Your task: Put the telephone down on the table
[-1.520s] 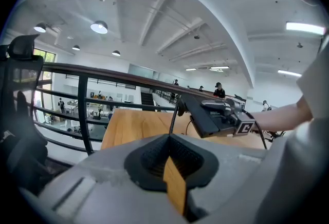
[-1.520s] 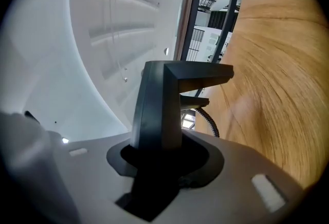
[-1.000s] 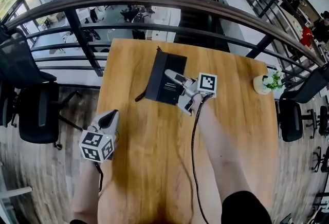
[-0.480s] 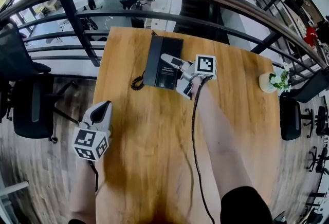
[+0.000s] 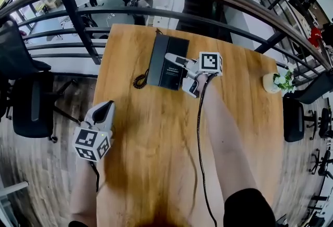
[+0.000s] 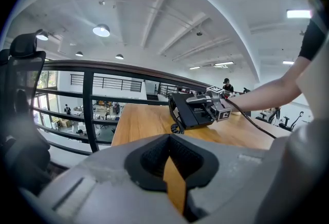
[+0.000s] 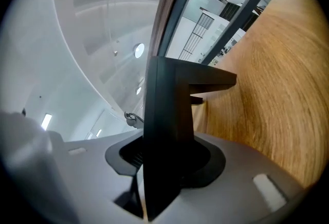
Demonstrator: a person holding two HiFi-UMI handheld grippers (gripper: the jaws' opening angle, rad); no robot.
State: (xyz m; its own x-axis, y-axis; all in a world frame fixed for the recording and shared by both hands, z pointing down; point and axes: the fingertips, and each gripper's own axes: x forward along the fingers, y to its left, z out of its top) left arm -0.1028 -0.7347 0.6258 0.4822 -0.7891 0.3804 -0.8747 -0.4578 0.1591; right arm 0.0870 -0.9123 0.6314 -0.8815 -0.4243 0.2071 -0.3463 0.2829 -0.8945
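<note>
The telephone lies at the table's far end, its coiled cord trailing toward the table's left edge. The right gripper has the telephone's black right edge between its jaws, which are opening while the pads touch it. The left gripper hangs off the table's left edge, its jaws drawn together to a thin slit.
</note>
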